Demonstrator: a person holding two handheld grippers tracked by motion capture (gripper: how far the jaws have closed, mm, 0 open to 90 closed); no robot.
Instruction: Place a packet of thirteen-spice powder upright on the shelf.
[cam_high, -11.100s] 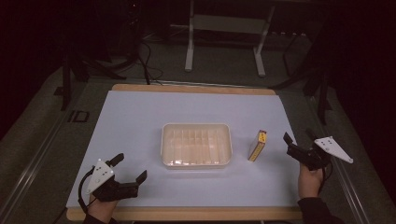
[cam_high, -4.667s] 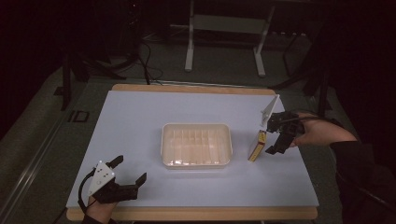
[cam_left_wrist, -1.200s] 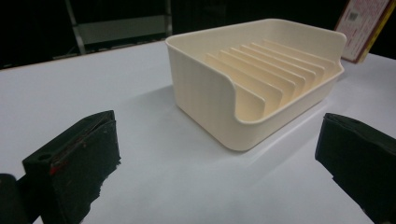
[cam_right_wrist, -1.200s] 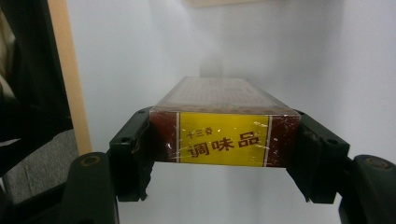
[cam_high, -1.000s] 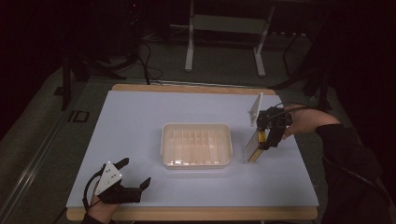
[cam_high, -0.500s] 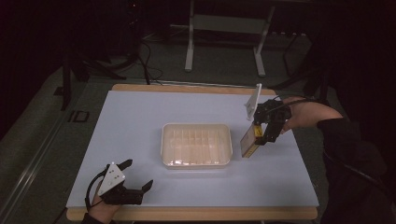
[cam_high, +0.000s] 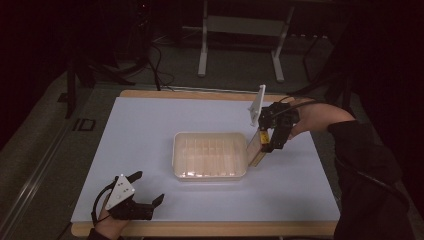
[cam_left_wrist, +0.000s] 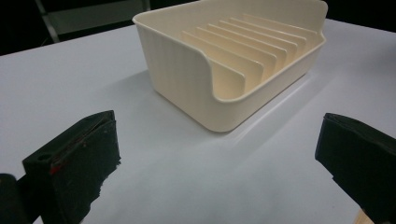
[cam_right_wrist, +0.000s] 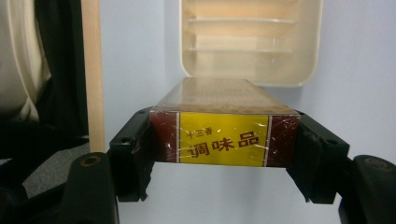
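Moved: spice box (cam_high: 254, 149) is off the table now, carried from its spot right of the tray to just at the tray's right end; my right hand came in toward the tray with it.
Left gripper (cam_high: 140, 192): mine, near front-left table corner, low over the surface, jaws wide apart with nothing between them. Same spot as before.
Left gripper view: both black jaws frame bare white table (cam_left_wrist: 177, 177); tray corner sits beyond them, well apart.
Tray (cam_high: 210, 156): cream plastic, ribbed dividers inside, centre of table, no contents visible.
Right gripper (cam_high: 267, 142): mine, clamped on the spice box, pointing down and toward the tray's right edge.
Spice box detail: in the right gripper view, yellow label end (cam_right_wrist: 224, 140) faces the camera, a pad pressing on each short side; box long axis points at the tray's (cam_right_wrist: 252, 70) end wall.
Table: white top (cam_high: 150, 130), wood edge.
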